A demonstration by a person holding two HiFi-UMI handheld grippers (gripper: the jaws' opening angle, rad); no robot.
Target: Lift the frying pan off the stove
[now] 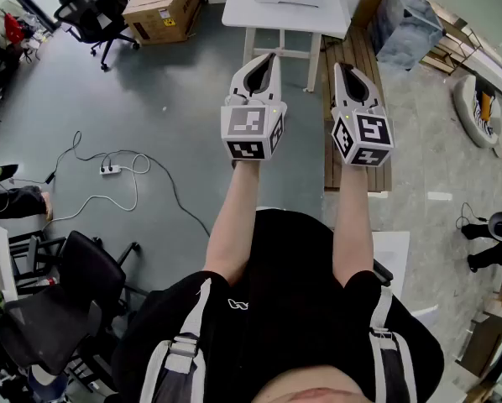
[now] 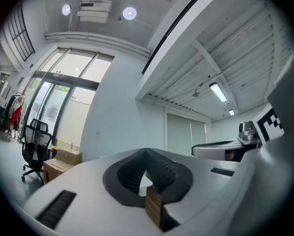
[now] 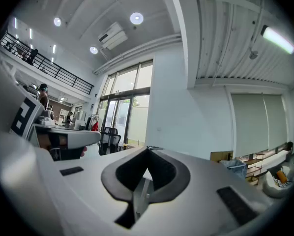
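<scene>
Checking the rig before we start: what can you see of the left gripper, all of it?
The left gripper is a white plastic-looking shell with dark padding lining its two jaws, which are shut together on nothing. A cube with black-and-white square markers sits at its rear. The person's bare forearm holds it out roughly level above the grey floor, pointing toward a white table. The right gripper is beside it, apart.

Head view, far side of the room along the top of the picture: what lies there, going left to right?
Black office chair → cardboard box → white table → grey-blue bag.
</scene>
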